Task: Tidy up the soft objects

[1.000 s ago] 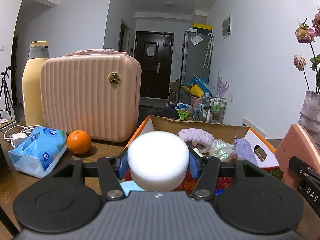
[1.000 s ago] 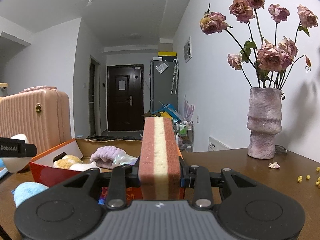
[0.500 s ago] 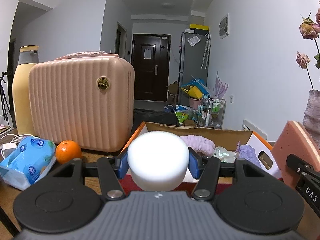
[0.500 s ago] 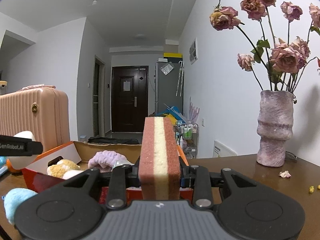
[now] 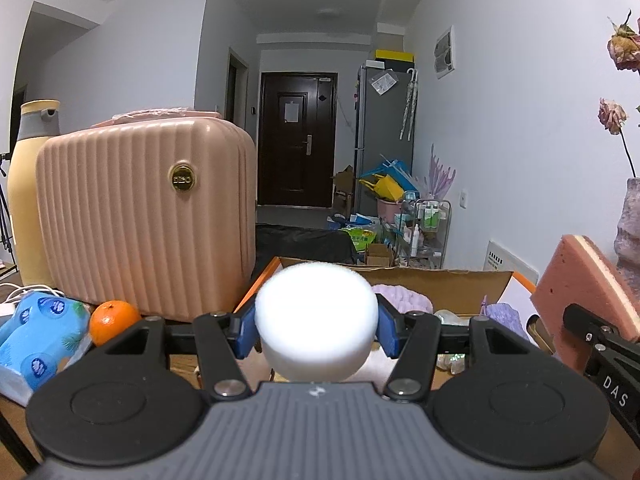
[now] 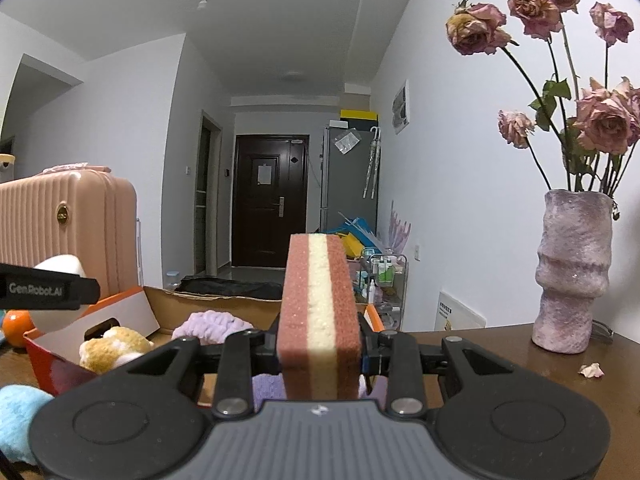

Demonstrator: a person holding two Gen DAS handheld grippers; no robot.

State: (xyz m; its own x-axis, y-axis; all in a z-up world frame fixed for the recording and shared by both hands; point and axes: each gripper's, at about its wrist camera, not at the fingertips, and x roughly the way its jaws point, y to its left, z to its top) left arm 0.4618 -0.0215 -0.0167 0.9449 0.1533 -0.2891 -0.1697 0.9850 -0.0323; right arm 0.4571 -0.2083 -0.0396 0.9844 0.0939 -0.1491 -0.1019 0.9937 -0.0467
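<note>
Your left gripper [image 5: 316, 330] clamps a white foam puff [image 5: 316, 320]; right gripper [image 6: 320, 354] clamps an upright layered sponge [image 6: 318, 320]. Cardboard box [image 5: 460, 286] lies directly ahead, just below both.

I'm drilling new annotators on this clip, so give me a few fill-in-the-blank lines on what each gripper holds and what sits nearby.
1. The left gripper is shut on a round ____ foam puff.
2. The right gripper holds a sponge with a ____ middle layer.
3. Beside the pink suitcase lies an ____.
4. The dried roses stand in a ____.

Missing words: white; cream; orange; vase
</note>
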